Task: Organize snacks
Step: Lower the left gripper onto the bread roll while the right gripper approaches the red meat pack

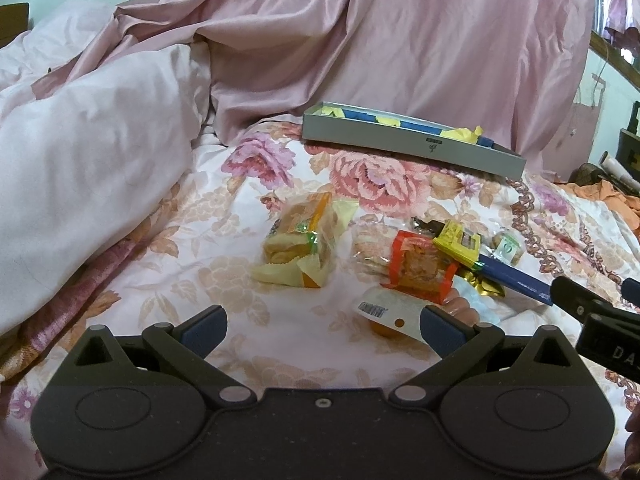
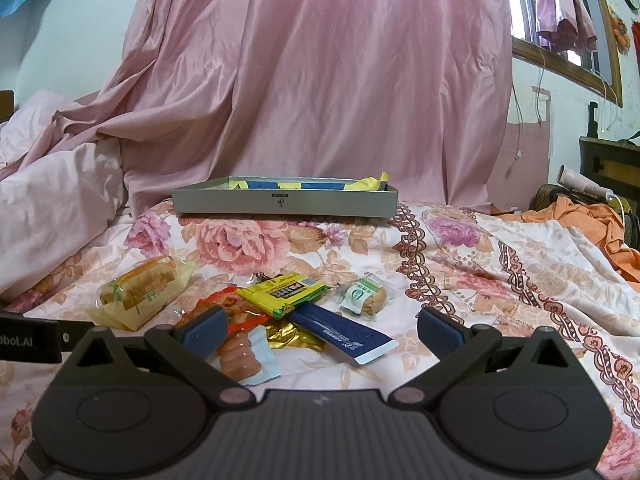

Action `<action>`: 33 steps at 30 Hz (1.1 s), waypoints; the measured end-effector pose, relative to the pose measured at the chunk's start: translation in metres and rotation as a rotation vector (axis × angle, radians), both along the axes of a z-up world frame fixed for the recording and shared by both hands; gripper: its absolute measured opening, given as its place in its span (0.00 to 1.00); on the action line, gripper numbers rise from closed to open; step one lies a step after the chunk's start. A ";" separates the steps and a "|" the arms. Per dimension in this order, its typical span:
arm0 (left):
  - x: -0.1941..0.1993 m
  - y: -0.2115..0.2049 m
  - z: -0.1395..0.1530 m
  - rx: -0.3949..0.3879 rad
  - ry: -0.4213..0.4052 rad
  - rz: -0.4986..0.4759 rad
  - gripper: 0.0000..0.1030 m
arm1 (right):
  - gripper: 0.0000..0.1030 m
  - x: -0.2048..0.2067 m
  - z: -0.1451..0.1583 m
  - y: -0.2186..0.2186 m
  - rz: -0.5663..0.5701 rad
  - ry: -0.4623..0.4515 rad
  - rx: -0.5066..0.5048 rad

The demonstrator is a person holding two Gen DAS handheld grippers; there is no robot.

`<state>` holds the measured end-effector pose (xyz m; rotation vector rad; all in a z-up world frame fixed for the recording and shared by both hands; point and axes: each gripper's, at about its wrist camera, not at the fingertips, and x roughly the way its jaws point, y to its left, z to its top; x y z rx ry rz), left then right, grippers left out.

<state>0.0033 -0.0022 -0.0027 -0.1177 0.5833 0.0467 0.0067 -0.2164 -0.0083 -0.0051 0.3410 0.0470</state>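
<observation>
A pile of snacks lies on the floral bedspread [image 2: 460, 280]: a yellow-wrapped cake [image 2: 140, 288] at the left, a red packet [image 1: 420, 264], a yellow-green packet [image 2: 284, 292], a blue packet [image 2: 340, 334], a gold wrapper [image 2: 292, 336], a small round biscuit [image 2: 366, 294] and a pink sausage [image 2: 236, 356]. A grey tray [image 2: 288, 202] behind them holds blue and yellow packets. My left gripper [image 1: 322, 326] is open and empty, low over the bed just before the pile. My right gripper [image 2: 320, 330] is open and empty, with the blue packet between its fingers.
A white quilt [image 1: 80, 152] is heaped at the left. A pink curtain [image 2: 320, 80] hangs behind the tray. Orange cloth [image 2: 592, 220] and clutter lie at the right edge. A barcode-labelled packet [image 1: 384, 312] lies by the left gripper's right finger.
</observation>
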 end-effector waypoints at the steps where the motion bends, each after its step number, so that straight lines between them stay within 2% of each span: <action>1: 0.001 0.000 0.000 -0.002 0.003 0.006 0.99 | 1.00 -0.001 0.000 0.001 0.000 0.001 0.001; 9: 0.019 0.020 0.005 -0.054 0.050 0.005 0.99 | 1.00 0.004 -0.002 0.002 0.028 0.023 0.004; 15: 0.044 0.035 0.005 -0.071 0.082 0.005 0.99 | 1.00 0.019 -0.004 0.007 0.100 0.052 -0.020; 22: 0.075 0.048 0.003 -0.026 0.082 -0.042 0.99 | 1.00 0.039 -0.007 0.024 0.213 0.109 0.010; 24: 0.085 0.053 0.003 -0.038 0.092 -0.041 0.99 | 1.00 0.046 -0.006 0.032 0.243 0.124 0.028; 29: 0.107 0.067 0.001 -0.101 0.079 -0.031 0.99 | 1.00 0.074 -0.007 0.055 0.279 0.215 0.069; 33: 0.122 0.070 -0.004 -0.127 0.059 -0.064 0.99 | 1.00 0.093 -0.015 0.070 0.256 0.292 0.087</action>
